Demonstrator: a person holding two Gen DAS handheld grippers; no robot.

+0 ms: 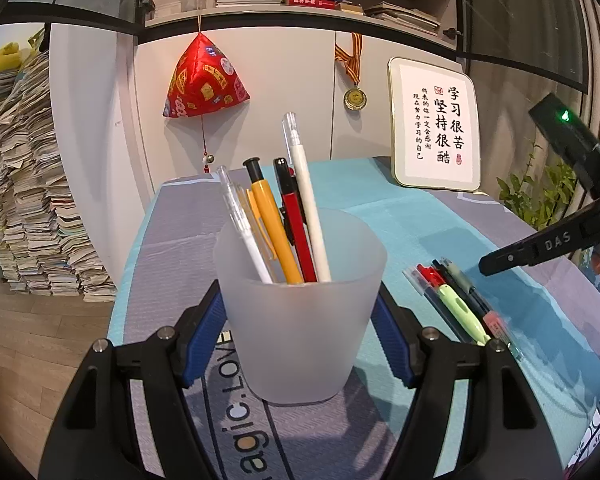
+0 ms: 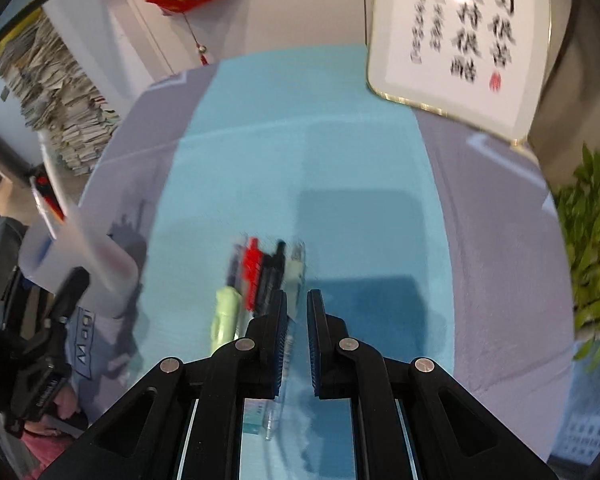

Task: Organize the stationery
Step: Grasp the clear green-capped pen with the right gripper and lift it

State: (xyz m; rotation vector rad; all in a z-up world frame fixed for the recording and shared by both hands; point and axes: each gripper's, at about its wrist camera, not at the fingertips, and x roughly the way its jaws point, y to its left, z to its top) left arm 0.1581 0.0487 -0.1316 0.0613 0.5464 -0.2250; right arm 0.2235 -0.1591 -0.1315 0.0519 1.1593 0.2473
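left hand-held gripper (image 1: 300,320) clamps upright cup (image 1: 300,312); pens (image 1: 288,220) tip-down.

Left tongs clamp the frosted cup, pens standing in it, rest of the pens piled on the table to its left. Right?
Not quite: the left wrist view shows the loose pens lying right of the frosted cup, not left. The left tongs do clamp it, pens standing inside.

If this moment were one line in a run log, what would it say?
left gripper: shut on frosted cup holding pens | right gripper: open, empty, over loose pens on mat | stage: pens still to collect
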